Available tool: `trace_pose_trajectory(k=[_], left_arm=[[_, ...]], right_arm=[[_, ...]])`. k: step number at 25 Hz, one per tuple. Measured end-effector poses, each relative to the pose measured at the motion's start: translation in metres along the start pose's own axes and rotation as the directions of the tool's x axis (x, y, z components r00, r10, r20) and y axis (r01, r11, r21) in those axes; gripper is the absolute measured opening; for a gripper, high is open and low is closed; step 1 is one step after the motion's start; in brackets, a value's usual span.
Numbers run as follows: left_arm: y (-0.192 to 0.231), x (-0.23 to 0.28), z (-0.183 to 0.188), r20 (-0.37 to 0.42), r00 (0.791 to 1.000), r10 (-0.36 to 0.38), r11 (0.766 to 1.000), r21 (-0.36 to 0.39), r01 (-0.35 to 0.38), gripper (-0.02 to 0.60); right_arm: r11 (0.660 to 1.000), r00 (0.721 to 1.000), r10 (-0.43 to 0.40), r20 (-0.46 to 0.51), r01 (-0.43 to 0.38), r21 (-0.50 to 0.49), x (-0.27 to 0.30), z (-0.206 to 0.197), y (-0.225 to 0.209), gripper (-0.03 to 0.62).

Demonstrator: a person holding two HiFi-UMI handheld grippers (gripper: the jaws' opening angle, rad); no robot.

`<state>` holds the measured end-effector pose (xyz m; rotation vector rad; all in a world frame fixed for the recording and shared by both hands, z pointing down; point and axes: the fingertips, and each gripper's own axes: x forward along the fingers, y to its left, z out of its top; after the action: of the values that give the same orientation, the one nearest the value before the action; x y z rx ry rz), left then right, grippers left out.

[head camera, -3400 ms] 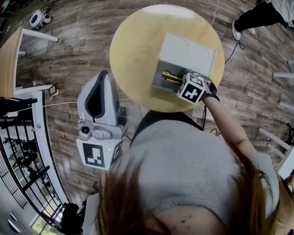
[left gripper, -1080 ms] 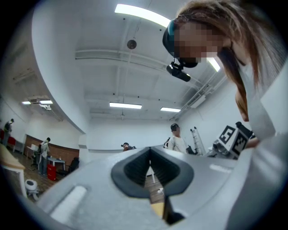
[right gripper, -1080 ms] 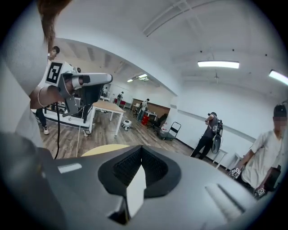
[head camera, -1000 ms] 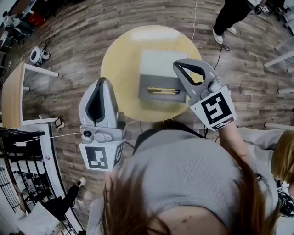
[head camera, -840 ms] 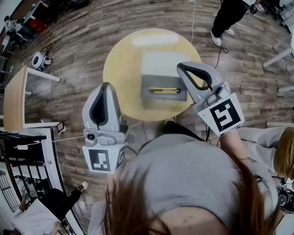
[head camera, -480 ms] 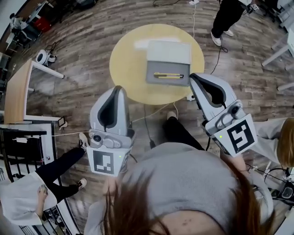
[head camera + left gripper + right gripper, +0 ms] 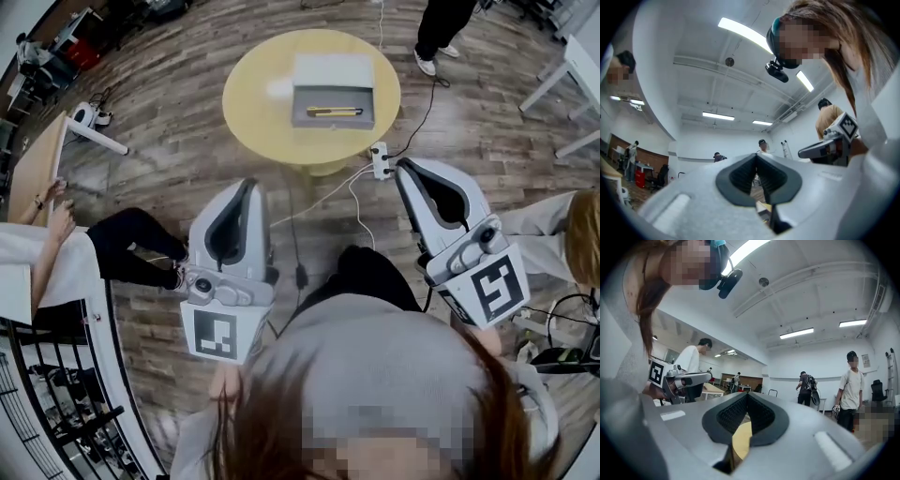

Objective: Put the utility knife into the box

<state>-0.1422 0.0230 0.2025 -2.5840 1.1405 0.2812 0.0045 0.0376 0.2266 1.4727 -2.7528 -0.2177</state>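
The yellow utility knife (image 7: 334, 112) lies flat inside the open grey box (image 7: 334, 70) on the round yellow table (image 7: 258, 94), far ahead in the head view. Both grippers are held close to the body, well short of the table. My left gripper (image 7: 247, 186) is shut with nothing in it, and its pads meet in the left gripper view (image 7: 756, 157). My right gripper (image 7: 409, 169) is also shut and empty, its pads together in the right gripper view (image 7: 746, 396). Each gripper view looks up across the room, not at the box.
A white power strip (image 7: 381, 159) with cables lies on the wood floor just before the table. A person in black trousers (image 7: 131, 234) sits at the left, and another person (image 7: 436, 28) stands beyond the table. A white table's legs (image 7: 562, 75) are at the right.
My right gripper has left the box, with the knife lying inside. Over the last second both grippers and the view drew back, and the table now lies farther ahead.
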Motion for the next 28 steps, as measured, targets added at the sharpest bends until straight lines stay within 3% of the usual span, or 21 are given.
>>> trace_pose_trajectory(k=[10, 21, 28], left_arm=[[-0.056, -0.054, 0.046, 0.021, 0.999, 0.029, 0.999, 0.025, -0.030, 0.003], [-0.172, -0.106, 0.081, 0.025, 0.998, 0.050, 0.997, 0.057, -0.051, 0.003], [-0.194, -0.125, 0.097, 0.026, 0.998, 0.055, 0.998, 0.016, -0.055, 0.004]], right_arm=[[0.999, 0.999, -0.002, 0.032, 0.004, -0.050, -0.076, 0.029, 0.039, 0.005], [0.999, 0.999, -0.034, 0.009, 0.034, 0.001, -0.208, 0.021, 0.059, 0.005], [0.998, 0.998, -0.057, 0.023, 0.057, 0.003, -0.239, 0.032, 0.066, 0.005]])
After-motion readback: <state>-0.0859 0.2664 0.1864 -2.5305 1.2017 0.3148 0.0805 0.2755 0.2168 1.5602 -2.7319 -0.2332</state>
